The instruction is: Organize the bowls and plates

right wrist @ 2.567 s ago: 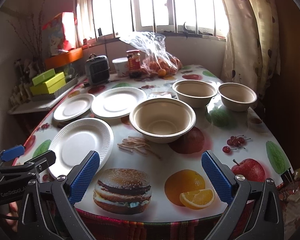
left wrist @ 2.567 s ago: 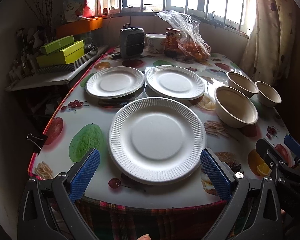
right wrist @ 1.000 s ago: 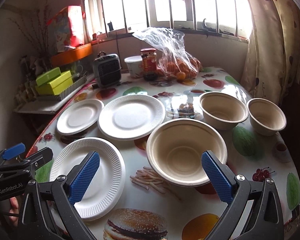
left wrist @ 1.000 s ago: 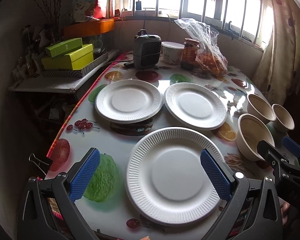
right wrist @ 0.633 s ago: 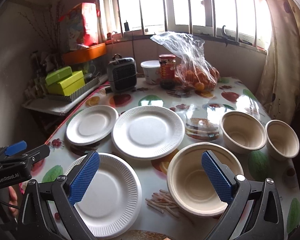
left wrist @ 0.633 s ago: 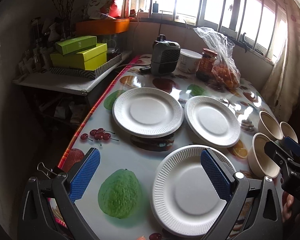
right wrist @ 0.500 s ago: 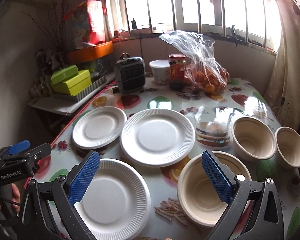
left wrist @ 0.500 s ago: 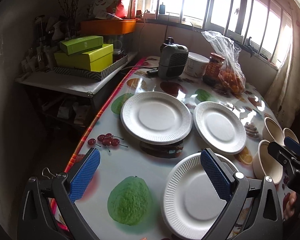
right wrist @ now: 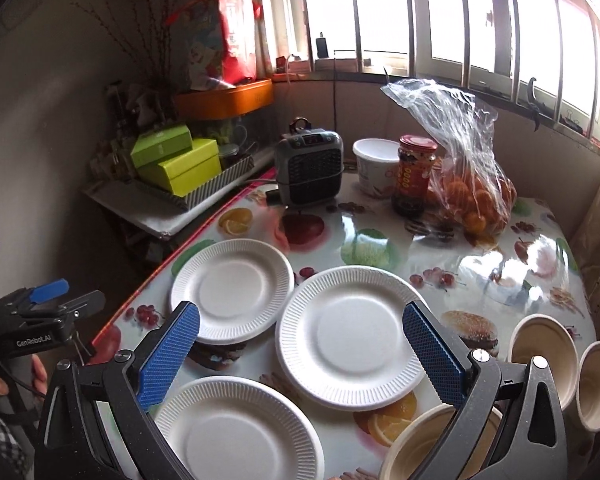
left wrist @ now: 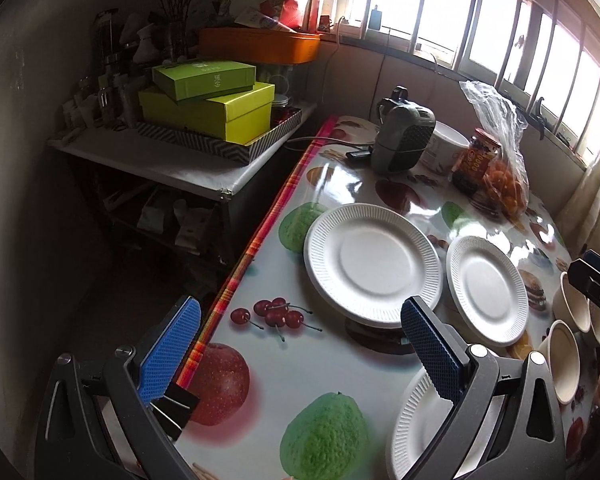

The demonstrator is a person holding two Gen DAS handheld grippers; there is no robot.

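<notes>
Three white paper plates lie on the fruit-print table. In the left wrist view they are the far-left plate [left wrist: 374, 266], the middle plate [left wrist: 486, 288] and the near plate [left wrist: 414, 436]. In the right wrist view they are the far-left plate [right wrist: 232, 288], the middle plate [right wrist: 352, 336] and the near plate [right wrist: 238, 430]. Three beige bowls stand at the right: large [right wrist: 432, 444], medium [right wrist: 542, 350], small [right wrist: 598, 384]. My left gripper [left wrist: 298, 350] is open and empty over the table's left edge. My right gripper [right wrist: 300, 354] is open and empty above the plates.
At the table's far end stand a small grey heater [right wrist: 310, 168], a white tub [right wrist: 374, 164], a jar [right wrist: 416, 174] and a bag of oranges [right wrist: 470, 188]. A side shelf with green boxes [left wrist: 212, 108] stands left of the table. Binder clips [left wrist: 176, 402] grip the tablecloth edge.
Both grippers have moved forward and swung left. The left view now looks over the table's left edge and shelf. The bowls have slid to the right edge of both views. Nothing was grasped.
</notes>
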